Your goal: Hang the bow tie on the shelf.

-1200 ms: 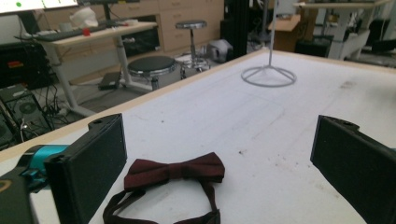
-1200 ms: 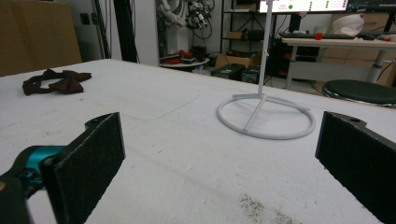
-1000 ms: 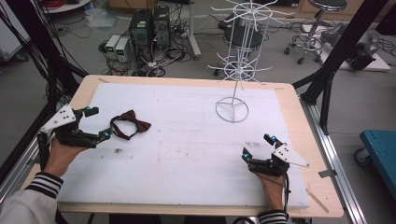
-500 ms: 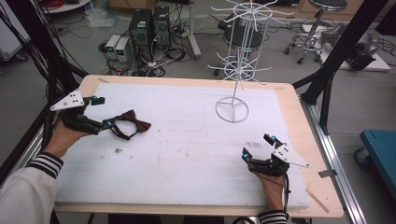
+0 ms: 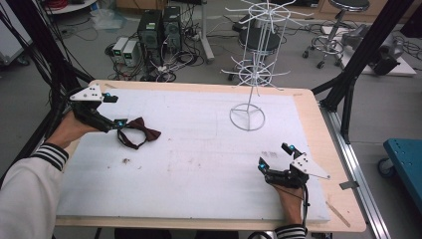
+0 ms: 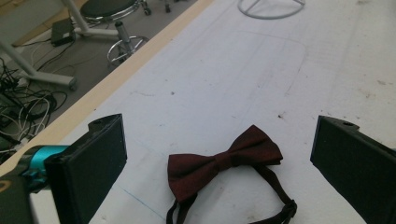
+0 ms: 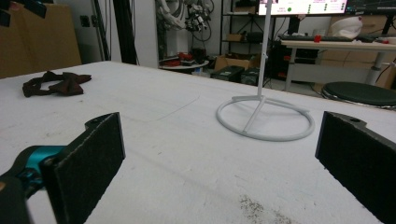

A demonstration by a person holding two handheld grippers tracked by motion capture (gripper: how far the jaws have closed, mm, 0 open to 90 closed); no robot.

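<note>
Left claw (image 5: 115, 110) wide above the dark red bow tie (image 5: 140, 131), right claw (image 5: 274, 156) wide, resting low on the table (image 5: 199, 164), wire stand (image 5: 248, 117) apart.

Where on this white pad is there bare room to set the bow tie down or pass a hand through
The widest free patch is the middle of the white pad, between the bow tie, the wire rack's ring base and the right gripper. The front strip along the near edge is bare too. It is tighter at the left edge, where the open left gripper reaches the tie.

White wire rack (image 5: 255, 64) stands on foam-topped table (image 5: 199, 164).
</note>
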